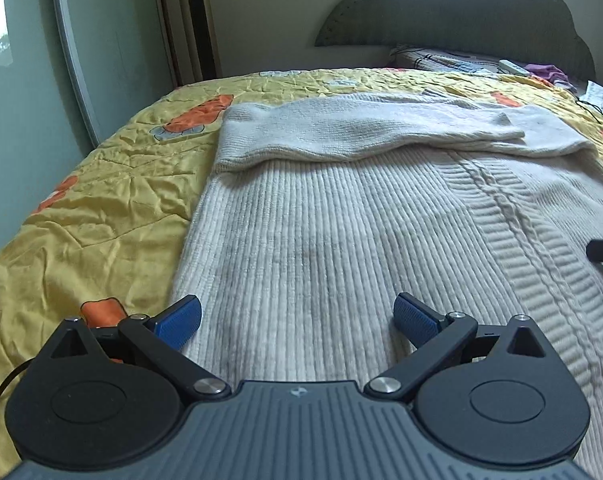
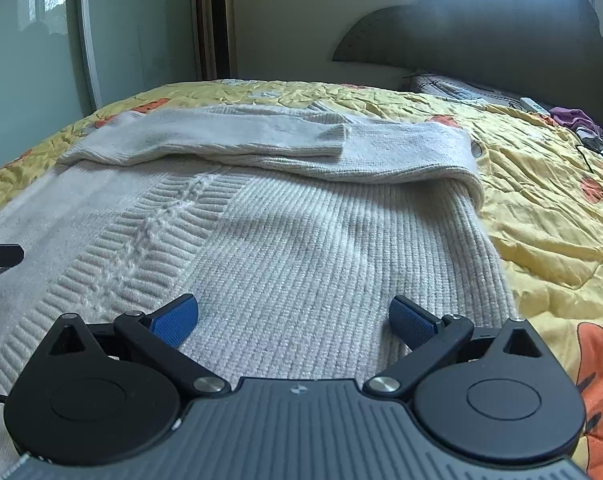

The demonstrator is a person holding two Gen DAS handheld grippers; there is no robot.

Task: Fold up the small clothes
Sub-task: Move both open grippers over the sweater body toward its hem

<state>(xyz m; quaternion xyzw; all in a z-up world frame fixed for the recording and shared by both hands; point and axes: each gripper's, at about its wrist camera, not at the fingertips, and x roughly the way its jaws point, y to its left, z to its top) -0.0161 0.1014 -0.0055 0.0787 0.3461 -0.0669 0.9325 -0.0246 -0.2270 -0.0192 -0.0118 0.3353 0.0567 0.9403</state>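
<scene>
While both grippers hover spread and empty, the hem is left ungrasped.
Left gripper (image 1: 297,318) and right gripper (image 2: 293,318) are poised over the near hem of a soft, floppy cream knit sweater (image 2: 285,240), laid flat on the yellow quilt (image 1: 101,208), sleeves (image 1: 341,128) crossed beyond; hem corners are judged best pinched.

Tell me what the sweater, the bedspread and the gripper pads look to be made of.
Sweater: cream knitted yarn, likely wool or acrylic, with ribs and a cable. Bedspread: thin, slightly shiny quilted fabric, finely creased. Pads: blue, finely textured, probably rubber.
</scene>
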